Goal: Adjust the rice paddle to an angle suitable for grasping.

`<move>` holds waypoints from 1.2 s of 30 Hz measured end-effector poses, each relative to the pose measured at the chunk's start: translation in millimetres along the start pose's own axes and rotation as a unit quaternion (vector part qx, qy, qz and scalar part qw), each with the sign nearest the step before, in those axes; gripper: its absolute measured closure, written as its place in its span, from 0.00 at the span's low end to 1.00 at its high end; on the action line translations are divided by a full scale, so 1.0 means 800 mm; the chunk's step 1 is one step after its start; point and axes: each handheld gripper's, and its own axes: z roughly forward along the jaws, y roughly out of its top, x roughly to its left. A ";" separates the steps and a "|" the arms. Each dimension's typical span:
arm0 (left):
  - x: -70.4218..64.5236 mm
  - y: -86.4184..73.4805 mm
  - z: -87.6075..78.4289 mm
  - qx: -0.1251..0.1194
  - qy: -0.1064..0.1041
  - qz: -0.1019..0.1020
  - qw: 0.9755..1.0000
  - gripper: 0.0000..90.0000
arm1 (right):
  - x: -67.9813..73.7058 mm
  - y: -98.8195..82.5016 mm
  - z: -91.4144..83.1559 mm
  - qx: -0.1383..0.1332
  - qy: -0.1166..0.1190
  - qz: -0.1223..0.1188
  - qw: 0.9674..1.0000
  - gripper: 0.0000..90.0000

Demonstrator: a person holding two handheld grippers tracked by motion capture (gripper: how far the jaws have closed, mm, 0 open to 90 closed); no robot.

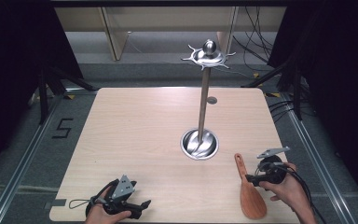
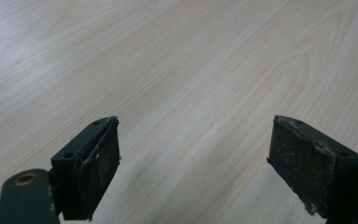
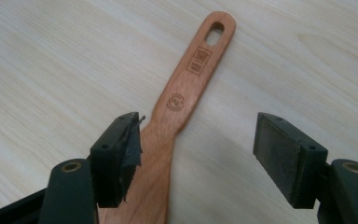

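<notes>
High view: wooden spatula [image 1: 250,195] lies flat on the table [image 1: 144,135], near the front right corner, blade toward the person, handle w/ its hang-hole pointing away toward the steel stand [image 1: 200,140]. Right hand [image 1: 289,186] comes in from the bottom right, wrist bent inward, holding the right gripper [image 1: 251,178] low and roughly level, jaws aimed left at the spatula's neck. Cable trails back over the forearm. Left hand [image 1: 103,213] sits at the front edge, left of centre, wrapped round the left gripper [image 1: 142,205], which lies low on the table w/ jaws pointing right. It's well apart from the spatula. The stand's round base is between centre and right of the table, pole upright, hook ring at the top.

Left gripper view: jaws stand wide apart, nothing between them but bare wood grain. Pads [image 2: 98,172] look worn, edges frayed. Gripper is tilted down at the tabletop.

Right gripper view: jaws apart, not clamped on anything. Spatula [image 3: 182,102] runs up from the bottom, handle end w/ the oval hole at top. Its neck sits just beside the left-hand pad [image 3: 126,154], touching or nearly so – can't tell which. The other pad is well clear of the wood, w/ bare table between. Stamped marks show on the handle, too small to read.
</notes>
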 end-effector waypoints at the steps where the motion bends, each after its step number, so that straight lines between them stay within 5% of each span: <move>1: -0.003 -0.001 0.001 0.000 0.001 -0.015 1.000 0.18 | 0.003 0.007 0.005 0.010 0.001 0.003 1.000 0.37; 5: 0.000 0.000 0.000 0.000 -0.001 -0.001 1.000 0.18 | 0.005 0.018 0.013 0.019 -0.001 0.005 1.000 0.38; 6: -0.003 -0.001 0.000 0.000 -0.003 -0.017 1.000 0.18 | 0.004 0.025 0.018 0.021 0.000 -0.002 1.000 0.40; 7: 0.000 0.000 0.000 0.002 -0.001 -0.001 1.000 0.18 | 0.003 0.029 0.021 0.026 0.001 -0.011 1.000 0.41; 16: -0.003 0.000 0.001 0.001 -0.008 -0.017 1.000 0.18 | 0.000 0.044 0.036 0.058 -0.001 -0.003 0.998 0.45; 24: -0.003 0.000 0.001 -0.001 -0.005 -0.020 1.000 0.18 | -0.001 0.050 0.045 0.069 -0.006 -0.023 0.997 0.49; 25: 0.001 0.001 0.001 -0.003 0.002 0.003 1.000 0.18 | 0.001 0.050 0.045 0.072 -0.005 -0.021 0.997 0.50; 27: -0.004 -0.001 0.001 -0.001 -0.004 -0.021 1.000 0.18 | 0.003 0.051 0.047 0.076 -0.006 -0.029 0.997 0.52; 29: -0.004 -0.001 0.001 -0.001 -0.005 -0.020 1.000 0.18 | 0.006 0.052 0.046 0.087 -0.007 -0.018 0.996 0.53; 30: -0.003 0.000 0.001 0.000 0.001 -0.017 1.000 0.18 | 0.003 0.053 0.050 0.087 -0.009 -0.045 0.995 0.55; 34: -0.002 -0.001 0.001 0.002 -0.003 -0.018 1.000 0.18 | 0.009 0.054 0.050 0.104 -0.005 -0.028 0.994 0.57; 36: 0.000 0.001 0.000 -0.001 -0.001 -0.001 1.000 0.18 | 0.007 0.057 0.051 0.107 -0.004 -0.053 0.993 0.61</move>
